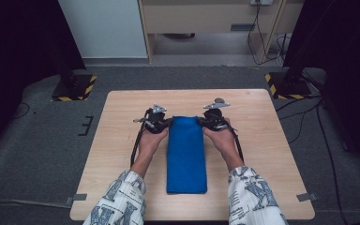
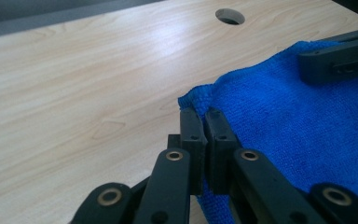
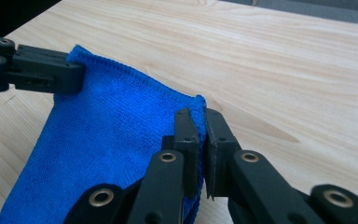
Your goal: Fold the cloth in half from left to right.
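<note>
One blue cloth (image 1: 186, 154), two grippers, one wooden worktop (image 1: 262, 140).
Folded cloth lies mid-worktop, long axis running from person's side to far edge. Left gripper (image 1: 161, 123) & right gripper (image 1: 205, 121) each clamped on a far corner, fingers (image 2: 192, 130) pinched tight on the hem.

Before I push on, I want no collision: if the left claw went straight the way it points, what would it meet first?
Probably the right claw: the left claw, shut on the blue cloth's corner, points inward across the cloth toward it. Depth is unclear.
</note>
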Motion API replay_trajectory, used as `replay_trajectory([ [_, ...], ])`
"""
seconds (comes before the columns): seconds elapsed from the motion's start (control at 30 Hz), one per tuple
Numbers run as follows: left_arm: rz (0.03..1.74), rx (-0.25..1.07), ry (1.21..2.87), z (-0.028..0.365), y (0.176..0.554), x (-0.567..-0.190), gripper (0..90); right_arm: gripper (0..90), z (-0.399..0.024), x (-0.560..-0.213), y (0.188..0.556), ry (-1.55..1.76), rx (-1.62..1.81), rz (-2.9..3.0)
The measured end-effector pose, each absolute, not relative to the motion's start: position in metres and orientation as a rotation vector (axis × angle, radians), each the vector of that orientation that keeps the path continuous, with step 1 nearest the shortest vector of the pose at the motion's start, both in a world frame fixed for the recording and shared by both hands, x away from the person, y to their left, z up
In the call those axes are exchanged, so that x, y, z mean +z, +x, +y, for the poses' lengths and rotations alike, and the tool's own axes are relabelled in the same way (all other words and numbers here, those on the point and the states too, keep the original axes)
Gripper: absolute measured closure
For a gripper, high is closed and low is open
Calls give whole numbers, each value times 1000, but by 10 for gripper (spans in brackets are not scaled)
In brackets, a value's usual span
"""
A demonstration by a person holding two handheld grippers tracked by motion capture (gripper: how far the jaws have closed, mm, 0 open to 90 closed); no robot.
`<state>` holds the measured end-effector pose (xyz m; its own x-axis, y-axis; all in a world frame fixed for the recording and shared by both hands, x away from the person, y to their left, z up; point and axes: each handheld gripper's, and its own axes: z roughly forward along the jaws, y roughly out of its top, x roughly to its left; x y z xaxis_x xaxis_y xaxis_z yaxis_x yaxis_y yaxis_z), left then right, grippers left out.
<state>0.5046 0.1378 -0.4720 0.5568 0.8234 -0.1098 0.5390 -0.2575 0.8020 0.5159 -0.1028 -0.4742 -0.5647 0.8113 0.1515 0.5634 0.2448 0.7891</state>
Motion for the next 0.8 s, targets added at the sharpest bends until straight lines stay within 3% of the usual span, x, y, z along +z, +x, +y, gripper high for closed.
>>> replay_trajectory([
  [0.8, 1063, 473, 1868, 135, 505, -444, 872, 858, -105, -443, 519, 1231, 1250, 2196],
])
